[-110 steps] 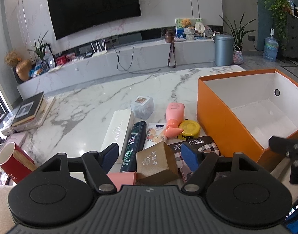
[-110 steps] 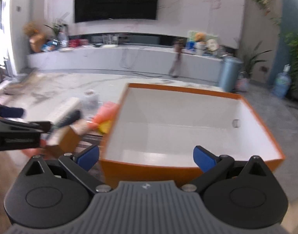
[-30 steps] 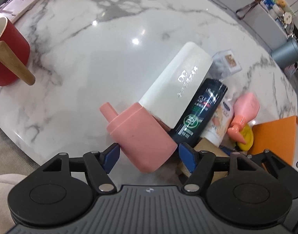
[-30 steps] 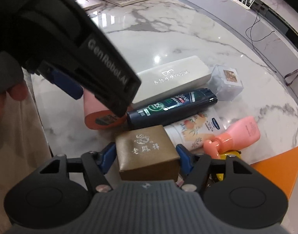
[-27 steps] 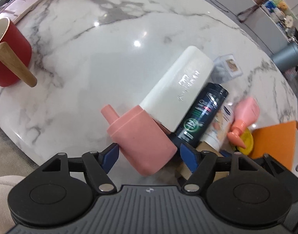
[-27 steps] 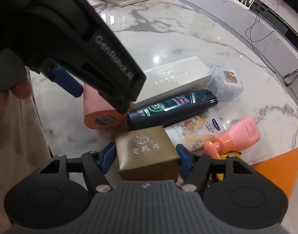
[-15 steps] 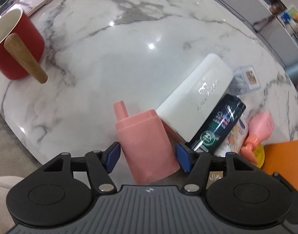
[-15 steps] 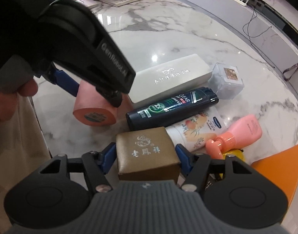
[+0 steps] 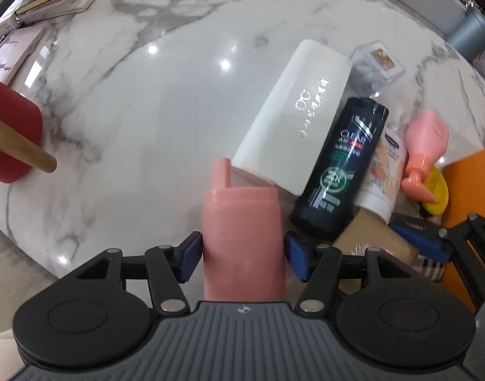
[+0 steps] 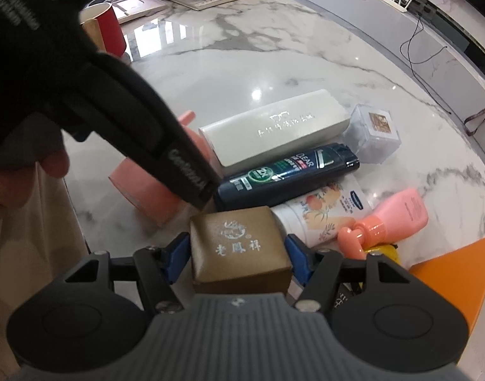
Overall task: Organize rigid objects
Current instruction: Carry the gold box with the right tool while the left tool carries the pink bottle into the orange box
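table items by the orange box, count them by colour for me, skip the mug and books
pink: 2, the pink container between the left gripper's closing jaws, and the pink pump bottle
white: 2, the white case and the white tube
dark: 1, the shampoo bottle
gold: 1, the gold box in the right gripper
clear: 1, the clear box
yellow: 1, the yellow disc
total: 8

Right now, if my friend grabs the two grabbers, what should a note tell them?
Left gripper: jaws closing around the pink bottle, which lies on the marble table.
Right gripper: shut on the brown box.
White case, dark bottle, peach tube and pink pump bottle lie loose beside the orange box.
Nothing visibly packed yet; all remains.
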Available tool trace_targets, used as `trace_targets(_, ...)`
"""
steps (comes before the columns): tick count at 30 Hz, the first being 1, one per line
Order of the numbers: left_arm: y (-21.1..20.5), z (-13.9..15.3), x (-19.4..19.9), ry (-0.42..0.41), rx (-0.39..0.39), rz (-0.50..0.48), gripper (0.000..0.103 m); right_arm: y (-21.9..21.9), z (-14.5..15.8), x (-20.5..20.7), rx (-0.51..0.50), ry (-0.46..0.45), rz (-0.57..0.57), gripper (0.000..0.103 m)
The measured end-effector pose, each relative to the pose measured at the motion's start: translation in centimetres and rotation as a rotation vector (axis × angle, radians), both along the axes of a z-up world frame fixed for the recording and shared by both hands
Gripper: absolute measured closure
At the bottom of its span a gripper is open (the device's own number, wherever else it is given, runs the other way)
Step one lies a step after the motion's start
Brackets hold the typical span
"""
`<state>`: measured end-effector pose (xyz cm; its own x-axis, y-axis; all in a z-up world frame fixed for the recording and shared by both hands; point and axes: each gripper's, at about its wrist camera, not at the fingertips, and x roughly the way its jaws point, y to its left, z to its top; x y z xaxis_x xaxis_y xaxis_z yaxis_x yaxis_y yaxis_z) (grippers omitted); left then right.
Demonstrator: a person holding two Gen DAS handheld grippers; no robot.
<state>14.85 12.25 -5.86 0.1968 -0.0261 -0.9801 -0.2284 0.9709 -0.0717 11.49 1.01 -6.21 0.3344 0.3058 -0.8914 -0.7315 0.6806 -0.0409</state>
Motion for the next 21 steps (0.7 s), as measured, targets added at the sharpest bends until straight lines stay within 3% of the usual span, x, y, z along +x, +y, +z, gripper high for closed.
trace_targets(1,0.0,0.0,0.1,-0.006,0.007,-0.006,0.041,0.1,-0.1,0.0,-0.003,-0.004,0.001,0.038)
trace_targets(4,-0.5,0.1,-0.1,-0.016,0.019,-0.037,0.041,0.1,-0.1,-0.2,0.0,-0.018,-0.004,0.039)
trace_targets(9,-0.1,0.9,-0.7,-0.052,0.006,-0.008,0.041,-0.1,0.8,-0.7,0.016,-0.043,-0.02,0.039)
trace_targets(21,0.3,4.3,-3.7,-0.2,-0.124,0.026,0.041,-2.2,4.8,-1.8,0.065,-0.133,-0.083,0.043)
